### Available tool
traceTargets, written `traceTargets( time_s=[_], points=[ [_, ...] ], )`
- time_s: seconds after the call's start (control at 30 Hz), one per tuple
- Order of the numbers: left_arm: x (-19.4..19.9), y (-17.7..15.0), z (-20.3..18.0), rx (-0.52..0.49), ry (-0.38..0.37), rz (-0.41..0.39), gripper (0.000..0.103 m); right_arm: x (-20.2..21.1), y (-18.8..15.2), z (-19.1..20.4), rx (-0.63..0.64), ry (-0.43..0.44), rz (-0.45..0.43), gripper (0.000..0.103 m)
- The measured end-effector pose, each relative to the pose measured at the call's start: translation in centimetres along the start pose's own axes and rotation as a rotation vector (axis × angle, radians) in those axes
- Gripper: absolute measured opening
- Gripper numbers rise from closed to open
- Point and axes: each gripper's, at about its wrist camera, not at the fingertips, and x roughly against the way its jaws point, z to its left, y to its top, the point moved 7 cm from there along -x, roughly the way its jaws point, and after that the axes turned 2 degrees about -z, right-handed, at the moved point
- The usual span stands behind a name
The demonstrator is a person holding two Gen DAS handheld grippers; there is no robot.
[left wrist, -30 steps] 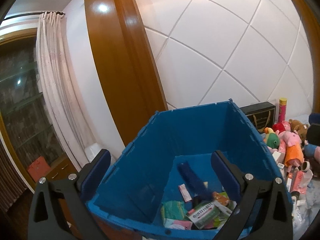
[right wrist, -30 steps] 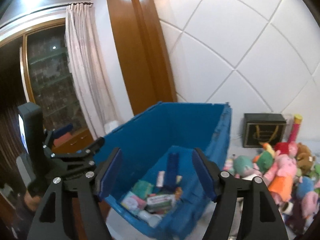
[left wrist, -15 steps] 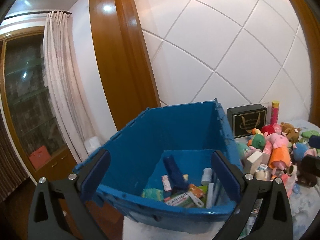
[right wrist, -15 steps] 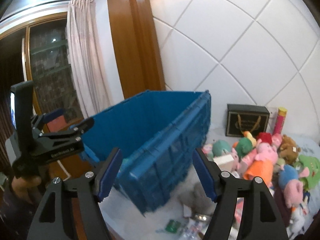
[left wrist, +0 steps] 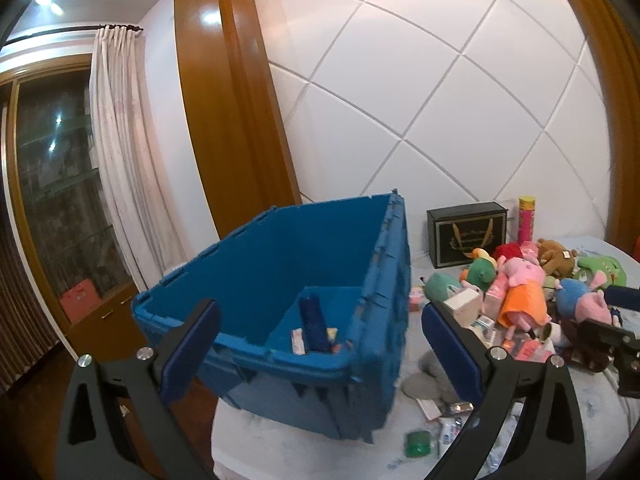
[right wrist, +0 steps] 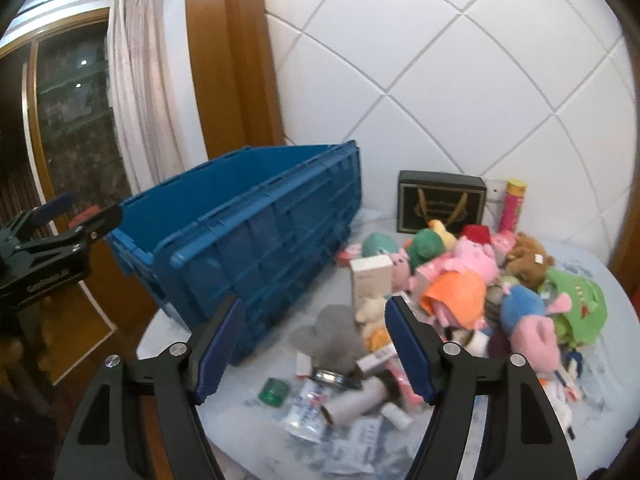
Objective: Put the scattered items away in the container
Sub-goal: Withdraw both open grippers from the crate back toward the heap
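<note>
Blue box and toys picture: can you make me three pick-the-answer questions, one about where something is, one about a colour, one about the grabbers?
1. Where is the black gift box?
A. in the crate
B. against the white wall
C. on the floor

2. What colour is the small round lid?
A. green
B. red
C. yellow

3. How is the right gripper?
A. shut on a toy
B. open, holding nothing
C. shut and holding nothing

Answers: 1 B, it stands behind the plush toys. 2 A, green near the blue crate. 3 B, pads apart.
</note>
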Motion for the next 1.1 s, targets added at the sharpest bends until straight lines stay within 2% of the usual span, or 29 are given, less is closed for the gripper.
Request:
traceTargets(
  time_s=[0.2,0.37,0.8,1.1],
  points=[
    [1.5,-1.3,-2.1,0.010,-0.023,0.006,0.102,1.5,-1.6,-2.3,0.036,-0.058,-0.004,0.074],
    [2.2,-2.6,-4.0,-0.006,-0.058,0.009,0.102,1.6,-3.5,-3.7,0.030,-0.082,0.029,0.078],
    [1.9,-4.4,-6.5,-0.042,-0.203,0.014,0.102,4.2,-7.3,-7.4,-0.087,-0.246,0.084,0.078],
    [2.2,-5.3,-7.2,-0.081,-0.281,-0.003,0.102,7.1,-9.0,-8.2,-0.152,-0.356,0.077,0.078]
  ],
)
